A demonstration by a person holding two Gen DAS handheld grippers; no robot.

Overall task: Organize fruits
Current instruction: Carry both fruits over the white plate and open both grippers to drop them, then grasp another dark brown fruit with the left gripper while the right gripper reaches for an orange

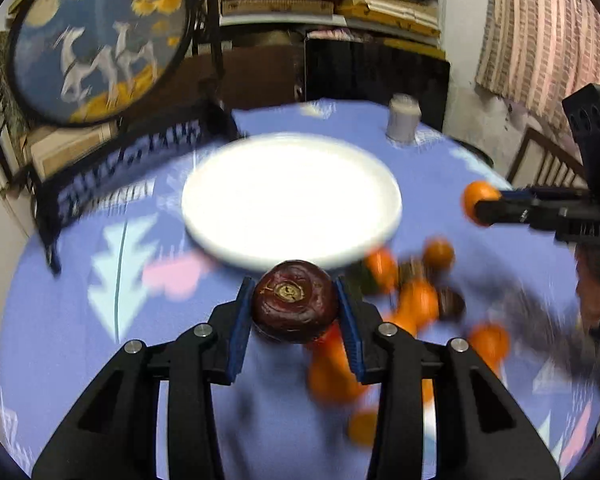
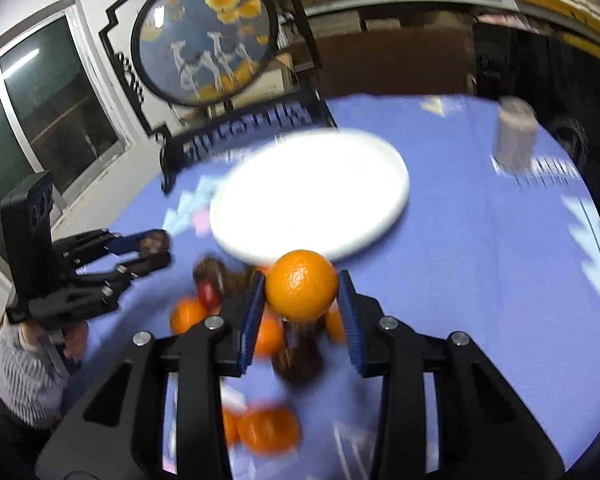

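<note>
You are gripping a dark purple fruit (image 1: 295,301) in your left gripper (image 1: 296,304), its blue pads clamped on either side, and an orange (image 2: 302,284) the same way in your right gripper (image 2: 302,292). Both fruits are hanging just short of the white plate (image 1: 236,176), likely so each can go onto it, while the remaining pile (image 1: 416,300) is lying near the plate's closer rim. Blur is smearing that pile, so you cannot count it, and your grippers are hiding part of it.
</note>
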